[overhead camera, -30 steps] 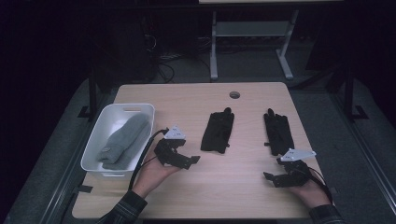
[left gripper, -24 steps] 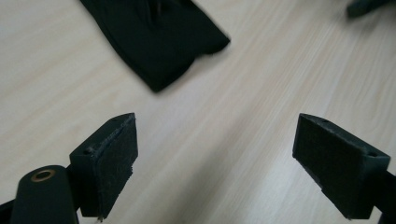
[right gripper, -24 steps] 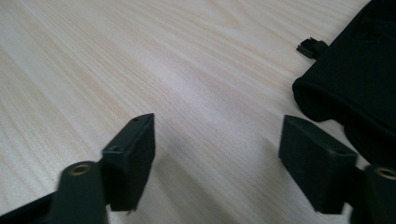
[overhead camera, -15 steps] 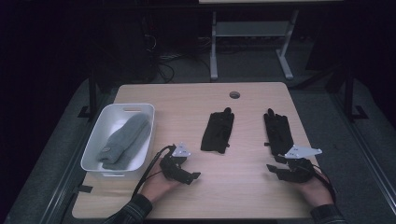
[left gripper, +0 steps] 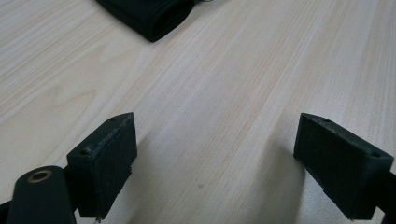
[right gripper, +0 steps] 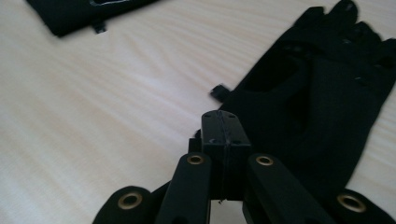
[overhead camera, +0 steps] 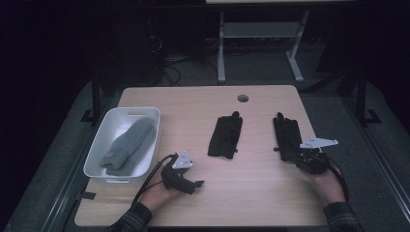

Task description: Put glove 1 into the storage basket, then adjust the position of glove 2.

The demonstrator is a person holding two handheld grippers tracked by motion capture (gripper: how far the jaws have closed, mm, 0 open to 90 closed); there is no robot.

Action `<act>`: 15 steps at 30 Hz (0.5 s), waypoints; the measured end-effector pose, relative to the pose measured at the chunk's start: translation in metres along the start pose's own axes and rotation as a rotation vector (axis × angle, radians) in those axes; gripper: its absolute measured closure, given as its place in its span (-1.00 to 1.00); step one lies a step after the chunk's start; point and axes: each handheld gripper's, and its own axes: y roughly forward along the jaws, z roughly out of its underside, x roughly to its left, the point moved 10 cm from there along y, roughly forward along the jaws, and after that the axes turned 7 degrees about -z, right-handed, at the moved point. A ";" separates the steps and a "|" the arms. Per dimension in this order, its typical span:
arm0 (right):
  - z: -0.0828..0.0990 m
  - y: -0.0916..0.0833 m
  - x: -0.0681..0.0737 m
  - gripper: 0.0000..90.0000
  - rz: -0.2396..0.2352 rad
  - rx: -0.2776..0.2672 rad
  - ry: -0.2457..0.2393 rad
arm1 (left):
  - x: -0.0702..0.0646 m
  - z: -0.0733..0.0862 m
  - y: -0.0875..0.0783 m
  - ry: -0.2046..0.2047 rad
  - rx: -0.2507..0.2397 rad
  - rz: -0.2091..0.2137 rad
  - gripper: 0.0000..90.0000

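Two black gloves lie flat on the wooden table (overhead camera: pixel 193 106): one in the middle (overhead camera: pixel 226 136) and one to the right (overhead camera: pixel 286 135). My right gripper (overhead camera: pixel 291 155) sits at the near cuff of the right glove (right gripper: pixel 317 84). Its jaws have just been closing, and in the right gripper view the right gripper (right gripper: pixel 222 123) is pressed together on the cuff edge. My left gripper (overhead camera: pixel 196 184) rests low over bare wood near the front. In its own view the left gripper (left gripper: pixel 215 154) stands wide open and empty, with the middle glove (left gripper: pixel 149 14) beyond it.
A white bin (overhead camera: pixel 96 162) at the left holds a grey glove-like cloth (overhead camera: pixel 128 145). A round cable hole (overhead camera: pixel 242 98) sits at the table's far edge. Dark floor, cables and a table frame (overhead camera: pixel 222 53) lie beyond. The middle glove's cuff (right gripper: pixel 79 14) shows at upper left.
The right gripper slid up to the right glove's cuff and its jaws went from open to pressed together. The left gripper sank toward the table's front and stayed open.
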 end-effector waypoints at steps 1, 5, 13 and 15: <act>-0.002 0.000 -0.004 1.00 0.007 -0.003 0.003 | 0.000 0.000 0.000 -0.001 0.001 0.000 -0.72; -0.005 0.002 -0.020 1.00 0.035 -0.004 0.017 | -0.001 0.000 0.000 -0.005 0.002 0.002 -0.72; 0.002 0.009 -0.045 1.00 0.062 0.035 0.049 | -0.001 0.000 0.000 -0.004 0.000 0.002 -0.72; 0.006 0.012 -0.046 1.00 0.050 0.049 0.058 | -0.001 0.000 0.000 -0.003 -0.001 0.002 -0.72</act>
